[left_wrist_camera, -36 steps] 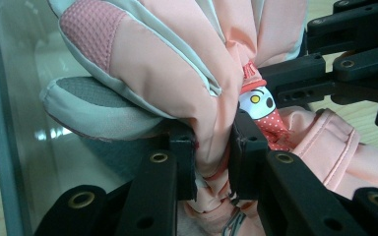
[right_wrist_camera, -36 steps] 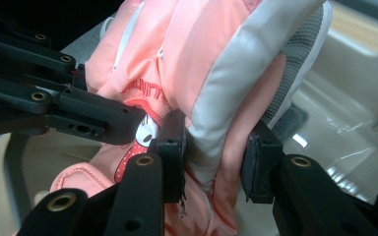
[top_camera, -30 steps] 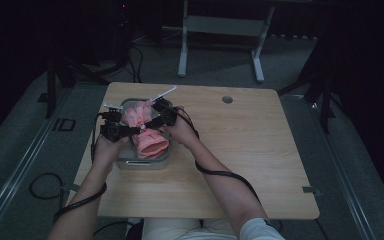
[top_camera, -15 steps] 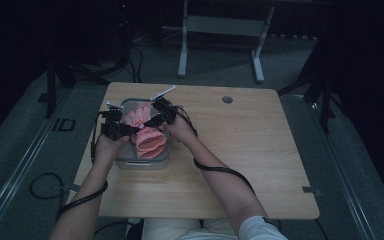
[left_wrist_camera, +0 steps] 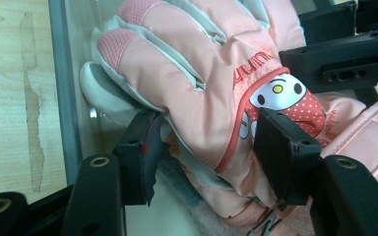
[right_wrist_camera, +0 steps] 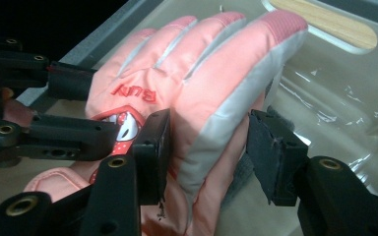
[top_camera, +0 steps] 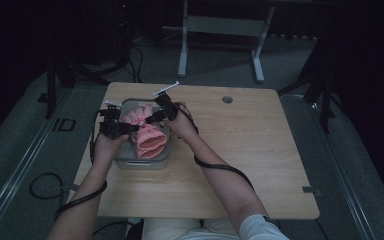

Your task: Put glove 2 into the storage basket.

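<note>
Pink padded glove (top_camera: 147,135) seen lying in grey tray (top_camera: 142,162), table's 9 o'clock side. Left gripper (left_wrist_camera: 206,147) and right gripper (right_wrist_camera: 206,147) just opened halfway, glove straddled, loosely released. Judged soft, light, squashy; best gripped at cuff.

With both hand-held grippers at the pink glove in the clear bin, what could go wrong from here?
1. The jaws of both have just been opening around the pink glove, so it may slump back against the bin wall.
2. The left hand-held gripper and right hand-held gripper stand close across the glove; their jaws could knock together.
3. A re-grip might catch only loose fabric and slip.
</note>
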{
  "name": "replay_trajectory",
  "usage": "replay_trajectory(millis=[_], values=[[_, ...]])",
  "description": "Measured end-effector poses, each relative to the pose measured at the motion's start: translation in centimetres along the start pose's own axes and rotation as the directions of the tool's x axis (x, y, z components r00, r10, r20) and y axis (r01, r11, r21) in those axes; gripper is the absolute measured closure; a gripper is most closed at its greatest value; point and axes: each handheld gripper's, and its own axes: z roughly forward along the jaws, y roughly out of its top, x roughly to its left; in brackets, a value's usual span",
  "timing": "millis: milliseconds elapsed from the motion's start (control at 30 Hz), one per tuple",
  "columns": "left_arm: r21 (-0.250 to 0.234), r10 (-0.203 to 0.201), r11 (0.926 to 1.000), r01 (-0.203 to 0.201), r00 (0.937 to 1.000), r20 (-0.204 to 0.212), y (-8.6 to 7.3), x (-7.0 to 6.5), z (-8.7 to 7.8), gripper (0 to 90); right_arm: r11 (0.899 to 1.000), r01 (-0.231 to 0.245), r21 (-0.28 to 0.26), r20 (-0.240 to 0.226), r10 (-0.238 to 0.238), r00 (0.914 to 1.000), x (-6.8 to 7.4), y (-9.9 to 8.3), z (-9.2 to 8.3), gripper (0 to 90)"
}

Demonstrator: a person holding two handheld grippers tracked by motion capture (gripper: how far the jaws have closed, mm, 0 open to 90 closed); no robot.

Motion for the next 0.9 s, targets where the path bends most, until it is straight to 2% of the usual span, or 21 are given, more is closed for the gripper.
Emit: replay_trajectory(millis=[100, 200, 233, 333, 500, 567, 633, 800, 900], values=[[-0.001, 0.005, 1.0, -0.005, 1.0, -0.005, 0.1, 0.0, -0.2, 40.7, 1.0, 0.001, -0.003, -0.007, -0.001, 1.0, 0.0, 0.1, -0.2, 52.5], [0.001, 0.007, 1.0, -0.007, 0.9999, -0.007, 0.1, -0.1, -0.2, 40.8, 1.0, 0.014, -0.019, -0.003, -0.014, 0.9999, 0.2, 0.0, -0.4, 59.3], [0.004, 0.009, 0.9999, -0.009, 0.9999, -0.009, 0.1, 0.0, -0.1, 40.8, 1.0, 0.015, -0.012, -0.004, -0.015, 0.9999, 0.2, 0.0, -0.4, 63.7], [0.017, 0.008, 0.9998, -0.008, 0.9998, -0.016, 0.1, 0.1, 0.2, 40.7, 0.999, 0.039, 0.002, 0.016, -0.039, 0.9991, 0.4, 0.1, -0.2, 64.1], [0.041, 0.068, 0.997, -0.065, 0.9948, -0.076, 0.0, -0.3, 0.6, 41.1, 0.998, 0.052, 0.028, 0.051, -0.054, 0.9973, 0.4, -0.1, 0.6, 64.8], [0.053, 0.098, 0.9942, -0.093, 0.989, -0.11, 0.0, -0.6, 0.8, 41.1, 0.998, 0.057, 0.037, 0.069, -0.06, 0.9958, 0.4, -0.1, 0.8, 65.0], [0.056, 0.106, 0.9934, -0.1, 0.9867, -0.123, 0.0, -0.7, 0.9, 41.2, 0.997, 0.054, 0.046, 0.079, -0.057, 0.9952, 0.1, -0.1, 1.2, 65.0], [0.04, 0.078, 0.9964, -0.074, 0.9919, -0.1, 0.1, -0.6, 0.8, 42.7, 0.999, 0.031, 0.026, 0.055, -0.032, 0.998, 0.0, -0.1, 0.9, 65.0], [0.024, 0.066, 0.9976, -0.064, 0.994, -0.087, 0.1, -0.6, 0.3, 42.7, 0.999, 0.035, 0.015, 0.045, -0.036, 0.9983, 0.3, 0.0, 0.4, 64.5]])
